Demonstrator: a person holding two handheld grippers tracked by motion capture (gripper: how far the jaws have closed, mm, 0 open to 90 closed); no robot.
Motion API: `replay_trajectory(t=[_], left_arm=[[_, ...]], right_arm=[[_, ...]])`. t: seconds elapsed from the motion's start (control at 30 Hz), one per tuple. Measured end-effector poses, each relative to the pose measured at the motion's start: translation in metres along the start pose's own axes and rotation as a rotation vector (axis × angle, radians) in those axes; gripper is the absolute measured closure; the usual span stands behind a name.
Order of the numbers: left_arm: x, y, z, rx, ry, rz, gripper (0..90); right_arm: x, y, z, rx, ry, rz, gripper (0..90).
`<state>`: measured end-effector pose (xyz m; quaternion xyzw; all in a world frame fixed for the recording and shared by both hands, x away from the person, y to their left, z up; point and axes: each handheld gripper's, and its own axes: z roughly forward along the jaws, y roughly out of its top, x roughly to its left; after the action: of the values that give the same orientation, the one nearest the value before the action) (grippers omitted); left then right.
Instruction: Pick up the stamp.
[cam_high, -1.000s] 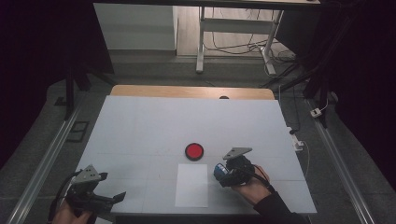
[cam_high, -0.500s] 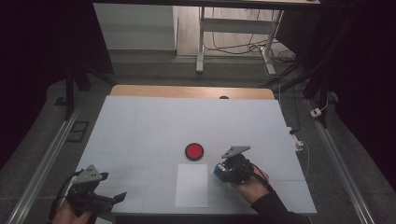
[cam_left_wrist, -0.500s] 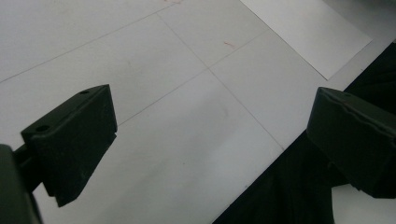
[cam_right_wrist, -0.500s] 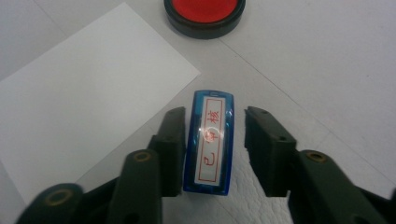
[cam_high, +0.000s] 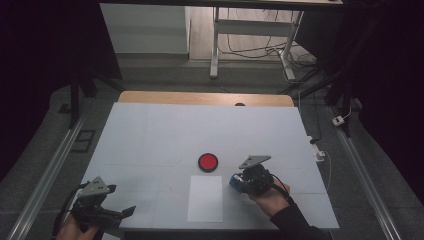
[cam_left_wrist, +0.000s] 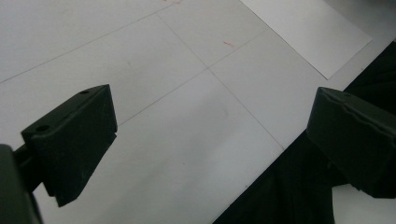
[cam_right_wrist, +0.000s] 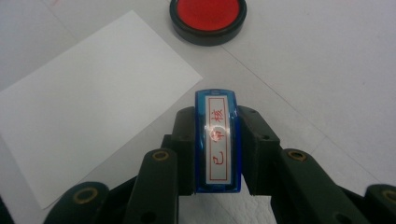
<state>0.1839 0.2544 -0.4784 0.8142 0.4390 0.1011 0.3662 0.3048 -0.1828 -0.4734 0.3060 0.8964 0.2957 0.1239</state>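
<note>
A blue stamp (cam_right_wrist: 217, 140) with a white label and red characters stands between the jaws of my right gripper (cam_right_wrist: 217, 122). The jaws have just been closing and their pads now press on its sides. In the high view this gripper (cam_high: 236, 182) is right of the white paper sheet (cam_high: 205, 198), and the stamp (cam_high: 233, 180) shows as a blue spot. A round red ink pad (cam_high: 207, 162) in a black case lies just beyond the paper. My left gripper (cam_high: 119, 213) hovers open at the table's front left corner, its jaws wide apart over the bare tabletop (cam_left_wrist: 187, 107).
The white table (cam_high: 150, 135) has a wooden strip at its far edge. Its front edge runs close under my left gripper (cam_left_wrist: 210, 135). The paper's corner (cam_left_wrist: 308, 32) lies ahead of that gripper. A metal frame and cables stand beyond the table.
</note>
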Motion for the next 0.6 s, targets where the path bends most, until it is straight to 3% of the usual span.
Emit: replay_trajectory(t=[0.33,0.6], left_arm=[[0.0,0.0,0.0,0.003,0.0,-0.003,2.1],[0.0,0.0,0.001,0.003,-0.001,-0.004,2.2]], right_arm=[[0.0,0.004,-0.009,-0.046,0.034,0.009,69.4],[-0.005,0.009,-0.019,-0.093,0.084,-0.029,69.5]])
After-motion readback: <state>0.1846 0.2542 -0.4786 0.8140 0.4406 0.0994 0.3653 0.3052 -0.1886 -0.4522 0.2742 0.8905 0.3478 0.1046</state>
